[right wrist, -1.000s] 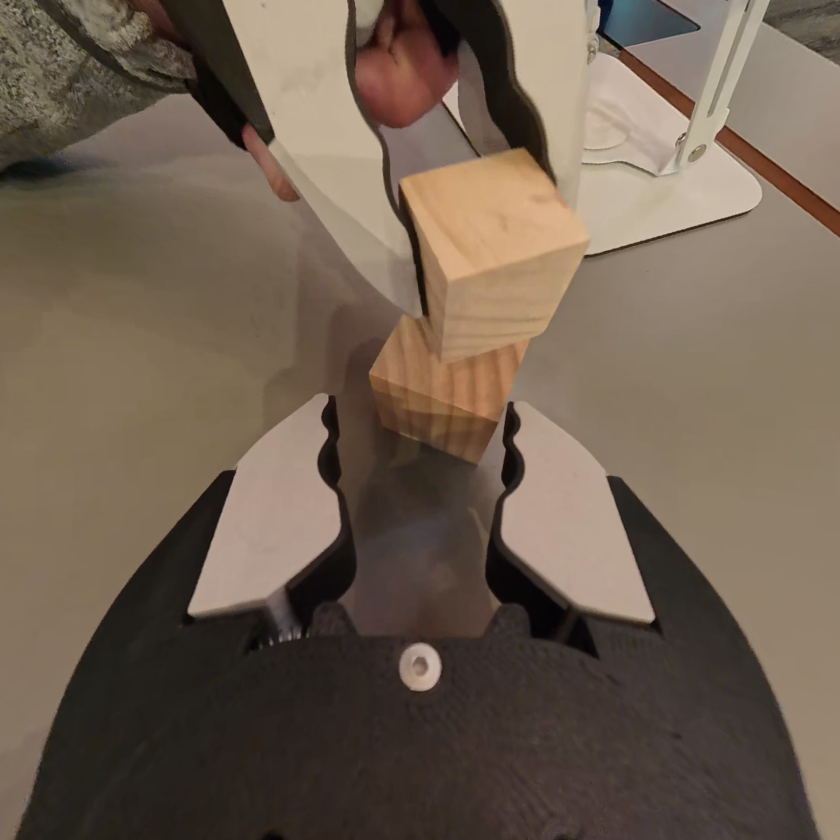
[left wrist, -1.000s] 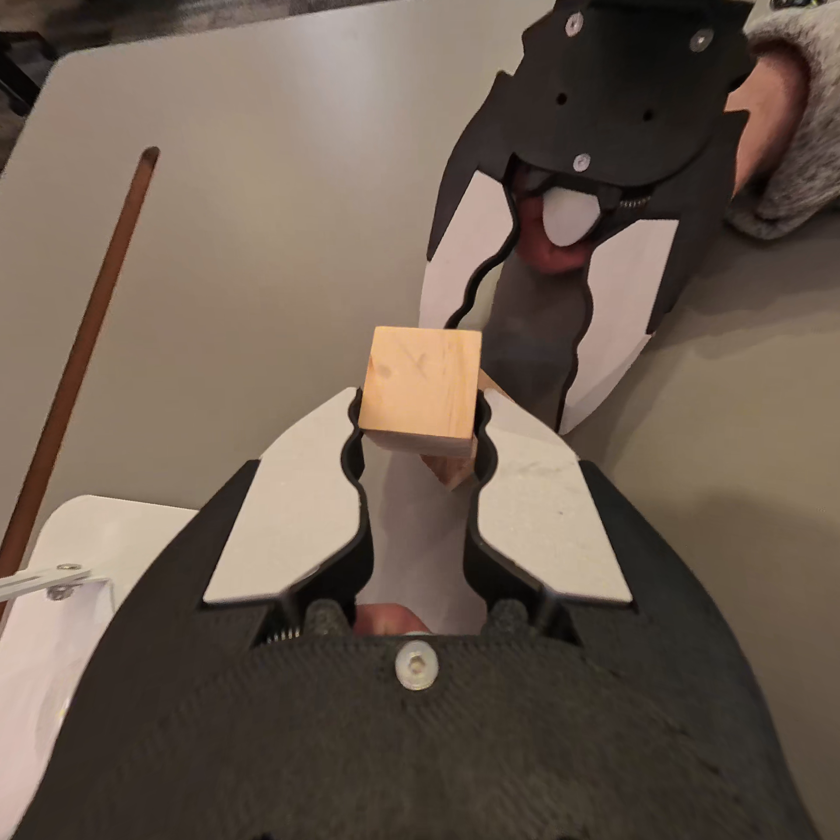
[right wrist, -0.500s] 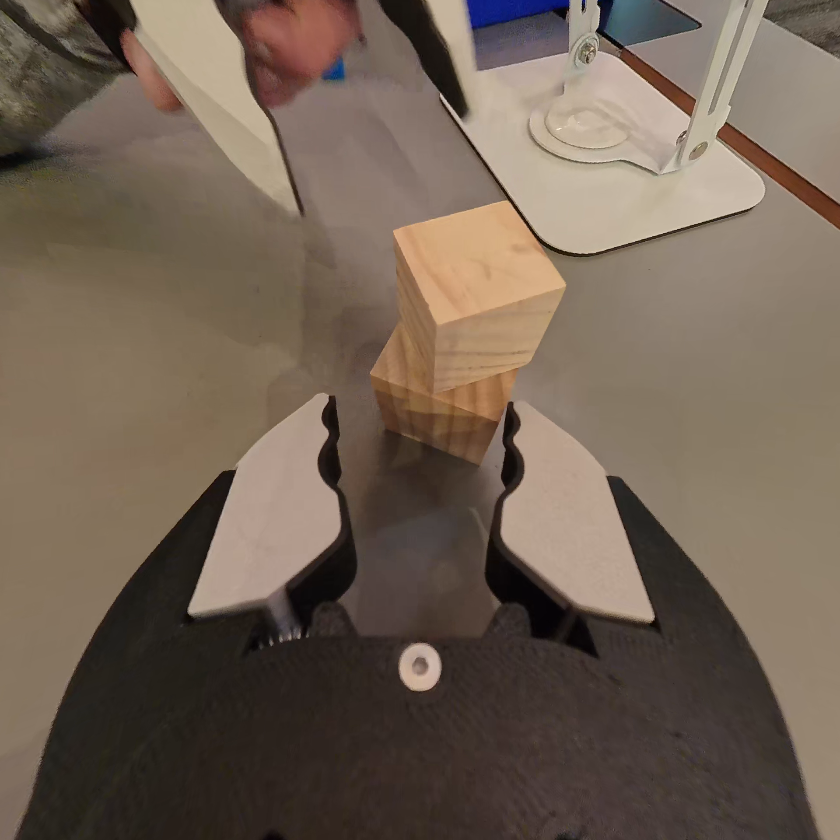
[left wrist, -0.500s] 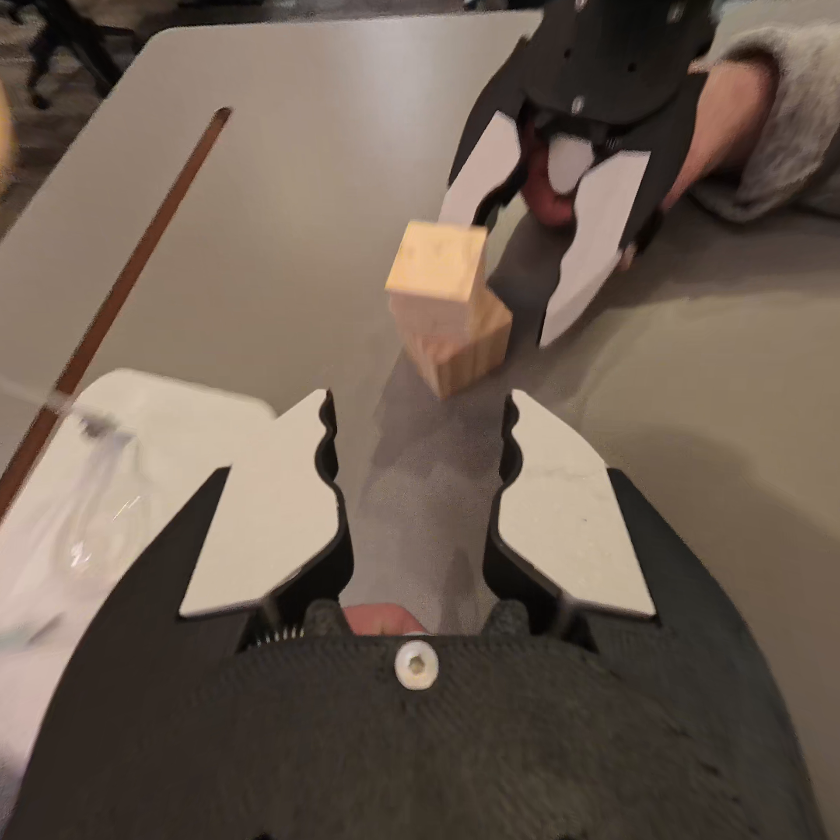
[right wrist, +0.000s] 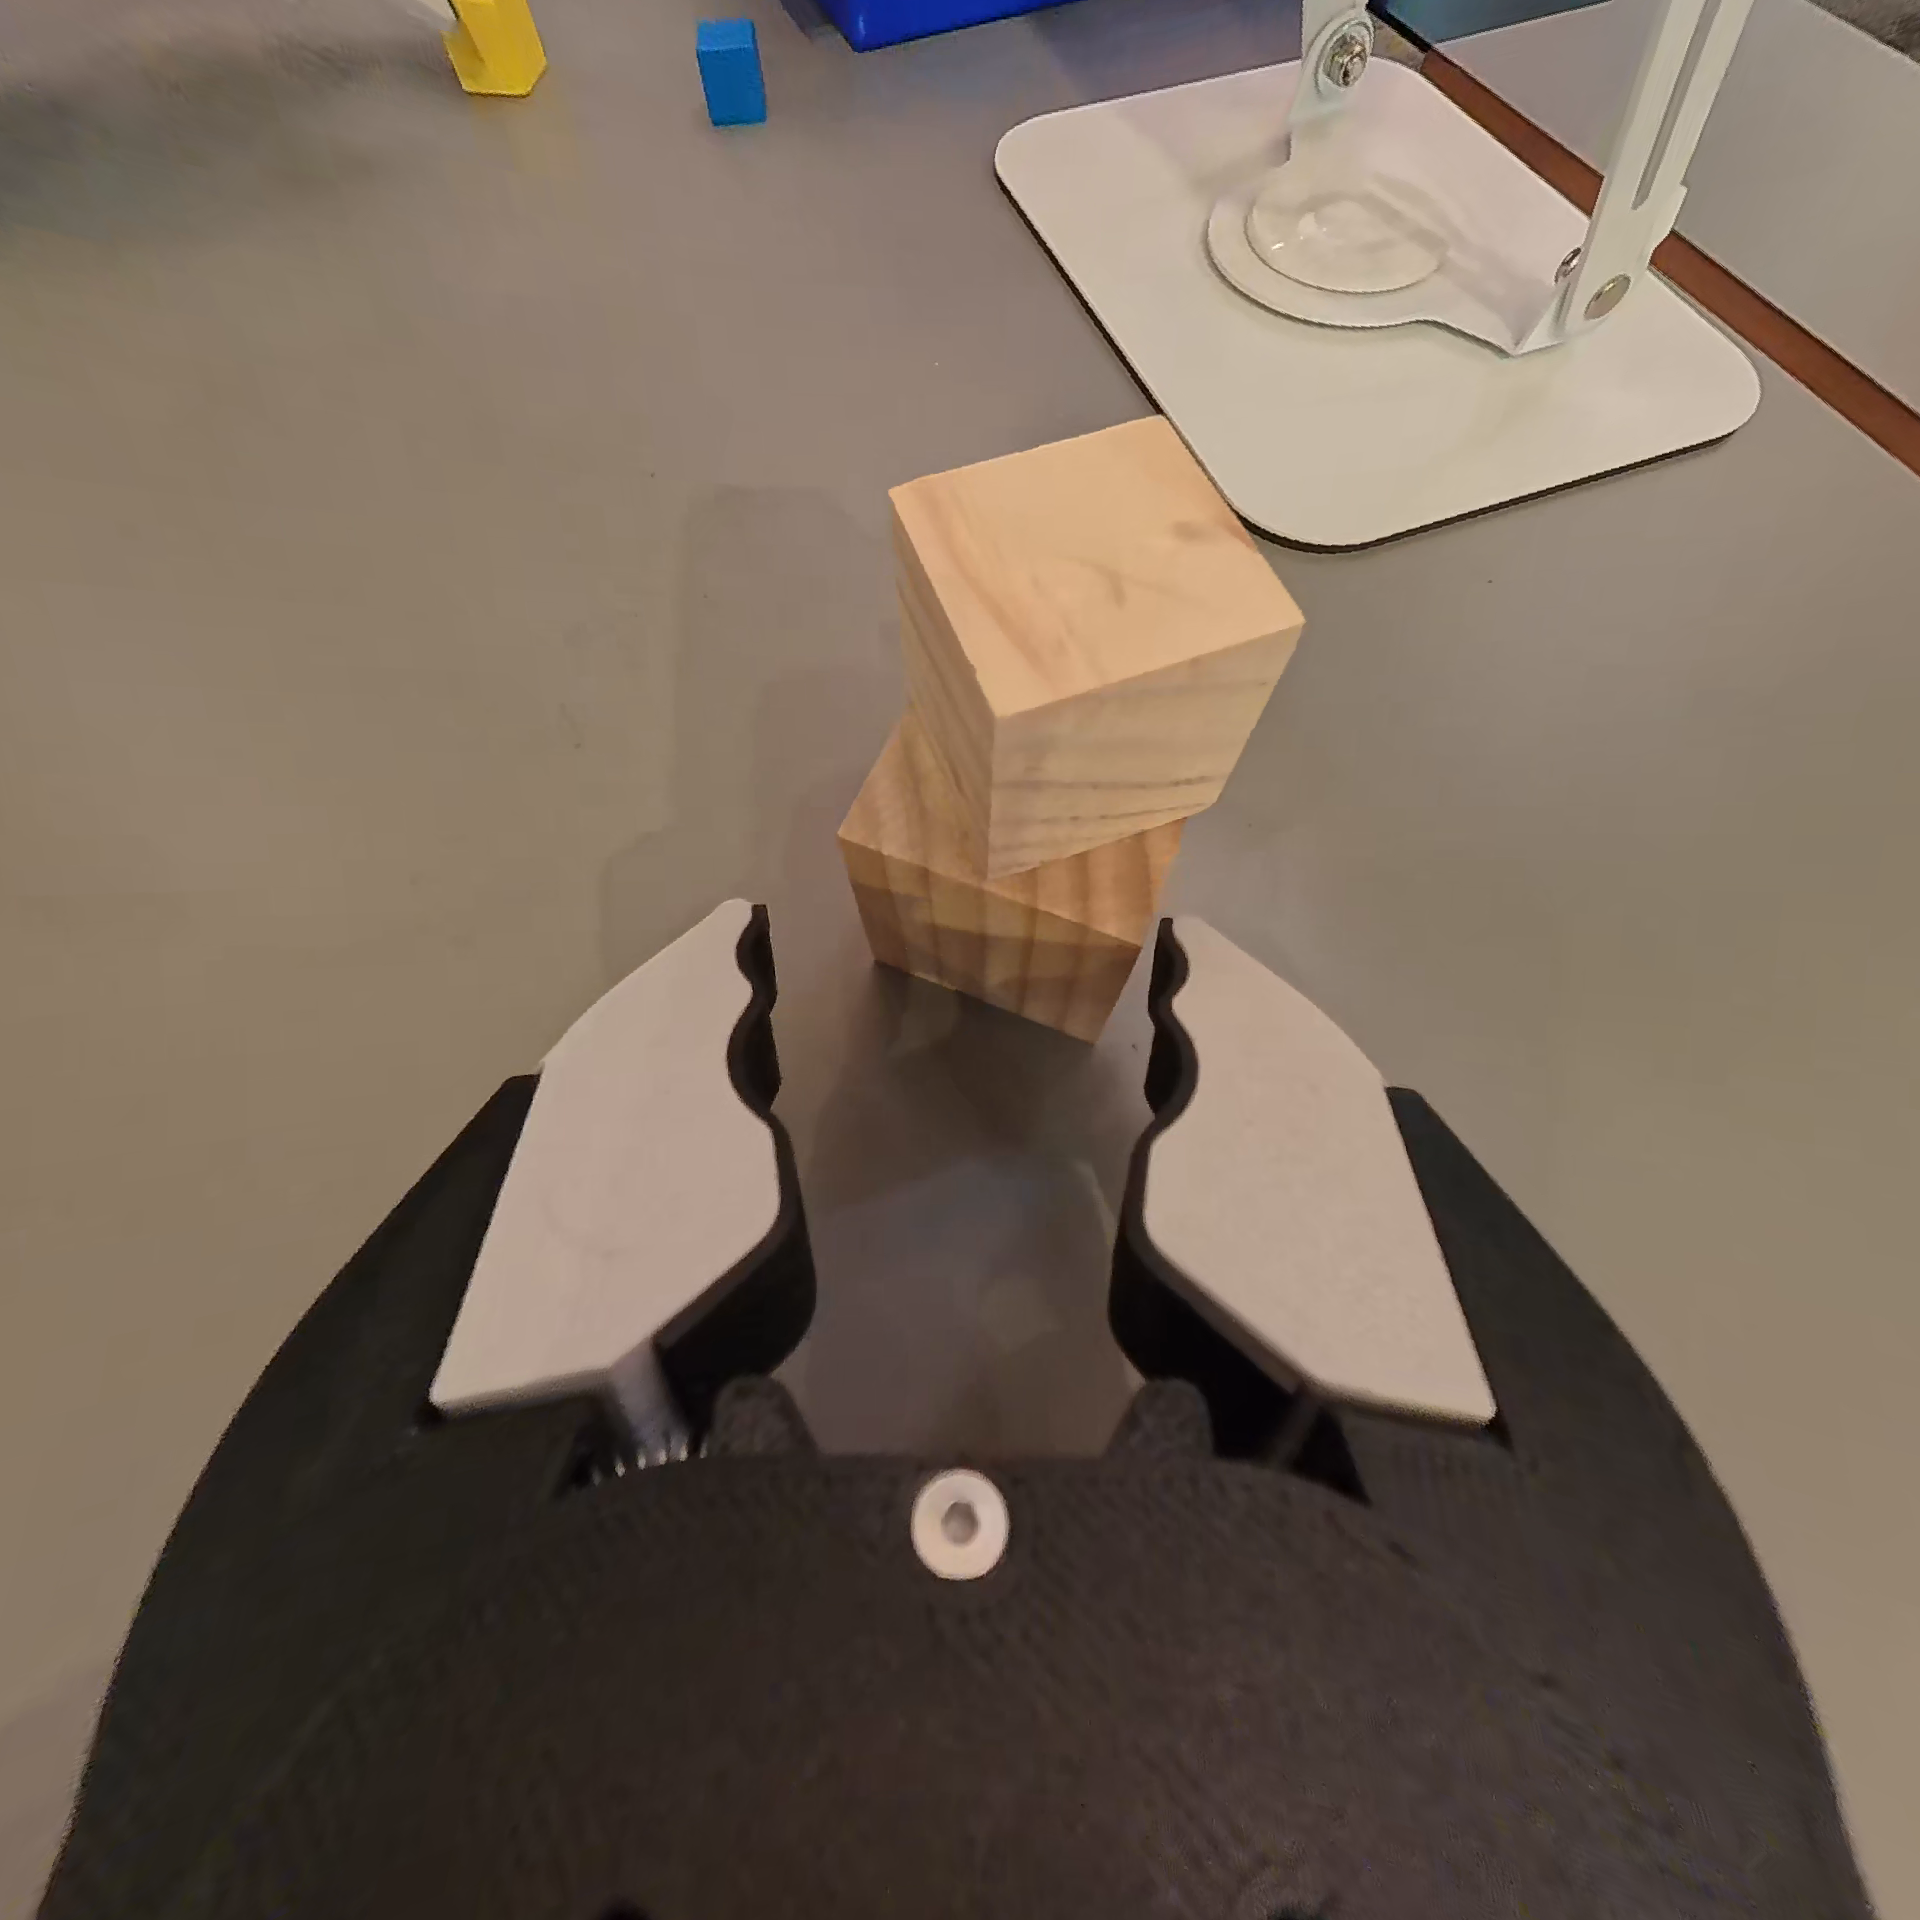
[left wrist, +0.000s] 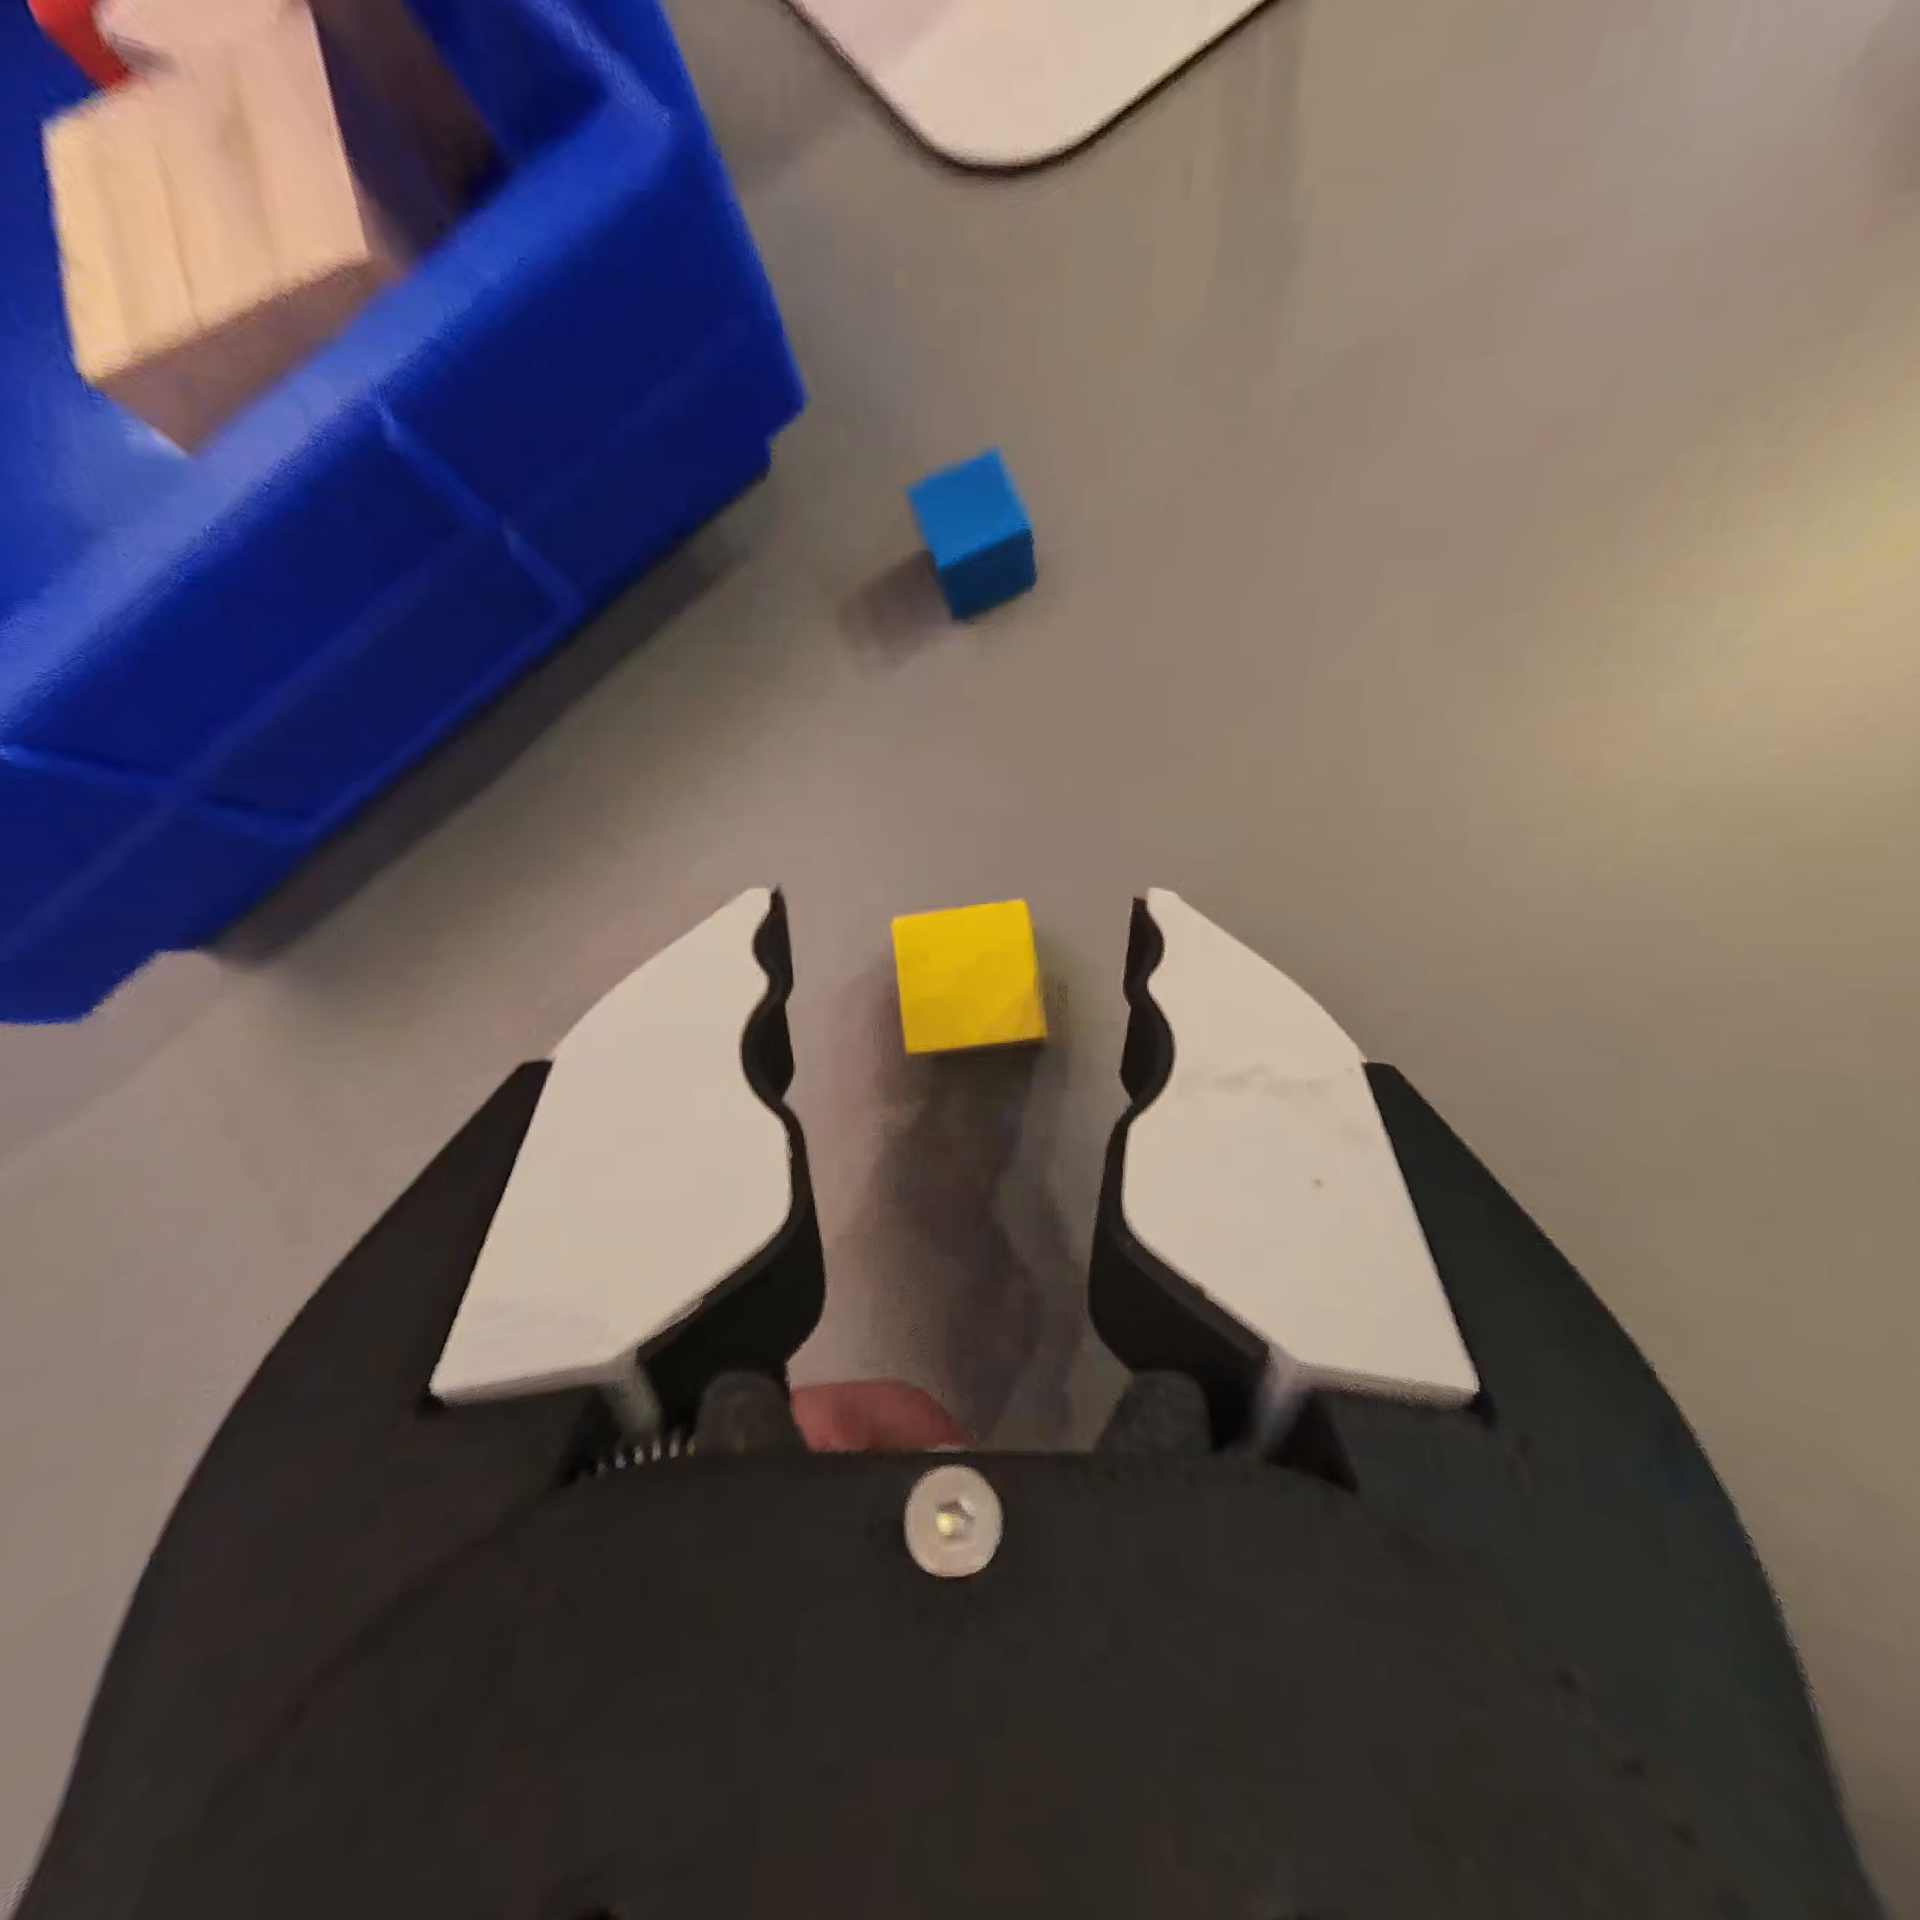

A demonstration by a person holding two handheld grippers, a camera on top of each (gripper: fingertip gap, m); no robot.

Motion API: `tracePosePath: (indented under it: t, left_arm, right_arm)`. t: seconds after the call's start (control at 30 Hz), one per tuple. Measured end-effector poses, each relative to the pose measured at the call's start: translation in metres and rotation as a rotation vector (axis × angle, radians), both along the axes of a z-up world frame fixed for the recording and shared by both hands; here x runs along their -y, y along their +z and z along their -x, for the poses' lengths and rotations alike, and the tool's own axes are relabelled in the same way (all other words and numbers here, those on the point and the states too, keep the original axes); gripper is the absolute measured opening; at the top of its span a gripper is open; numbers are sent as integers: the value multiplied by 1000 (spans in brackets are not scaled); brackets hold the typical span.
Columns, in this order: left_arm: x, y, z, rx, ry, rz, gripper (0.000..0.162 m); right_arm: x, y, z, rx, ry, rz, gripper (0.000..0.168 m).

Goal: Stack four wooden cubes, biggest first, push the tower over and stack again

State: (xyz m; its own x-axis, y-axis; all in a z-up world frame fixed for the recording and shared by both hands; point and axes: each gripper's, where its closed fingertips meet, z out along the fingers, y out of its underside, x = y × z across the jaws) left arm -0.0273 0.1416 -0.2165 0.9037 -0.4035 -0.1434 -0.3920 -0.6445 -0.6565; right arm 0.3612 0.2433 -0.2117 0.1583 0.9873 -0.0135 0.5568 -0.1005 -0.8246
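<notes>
Two wooden cubes stand stacked on the grey table: the upper cube (right wrist: 1091, 623) sits twisted on the lower cube (right wrist: 1039, 956). My right gripper (right wrist: 961, 914) is open and holds nothing, its fingertips just short of the lower cube. My left gripper (left wrist: 958, 896) is open and low over the table. A small yellow cube (left wrist: 966, 977) lies between its fingertips with a clear gap on each side. The yellow cube also shows far off in the right wrist view (right wrist: 494, 52). A small blue cube (left wrist: 975, 535) lies beyond it.
A blue bin (left wrist: 312, 623) at the left holds a large wooden block (left wrist: 208, 239) and something red (left wrist: 83, 42). A white stand base (right wrist: 1403, 364) lies behind and right of the stack. The blue cube (right wrist: 730, 71) and the bin (right wrist: 935, 21) show at the far edge. The gap from one gripper's tips to the other's is roughly 40 centimeters.
My left gripper let go of the upper wooden cube on the lower one, drew back and swung over to the yellow cube. My right gripper has stayed still and open.
</notes>
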Motion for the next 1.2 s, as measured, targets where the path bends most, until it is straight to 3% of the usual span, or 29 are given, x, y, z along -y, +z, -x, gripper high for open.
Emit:
tracePosePath:
  t: [0.1, 0.17, 0.3, 0.4, 0.5, 0.67, 0.8, 1.2]
  left_arm:
    - [1, -19, 2, 15, 19, 70, 52]
    - [1, -23, -2, 31, -2, 71, 29]
    - [-5, -10, -20, 57, -49, 30, 28]
    - [-26, 30, -76, 98, -184, -71, 28]
    - [-48, 60, -163, 120, -376, -127, 28]
    - [-79, 82, -295, 105, -646, -177, 28]
    - [-105, 84, -354, 84, -732, -179, 28]
    - [-126, 71, -391, 93, -761, -63, 28]
  right_arm:
    - [0, 0, 0, -1, -3, -2, 70]
    - [0, 0, 0, -3, -3, 0, 70]
    - [0, 1, 0, -6, 1, 7, 70]
    - [1, 0, 0, -2, 7, 10, 69]
    - [1, 0, 0, 0, 8, 3, 69]
    - [2, 1, 0, -4, 14, 3, 69]
    - [3, 2, 0, -14, 18, 10, 69]
    - [3, 3, 0, -19, 27, 17, 69]
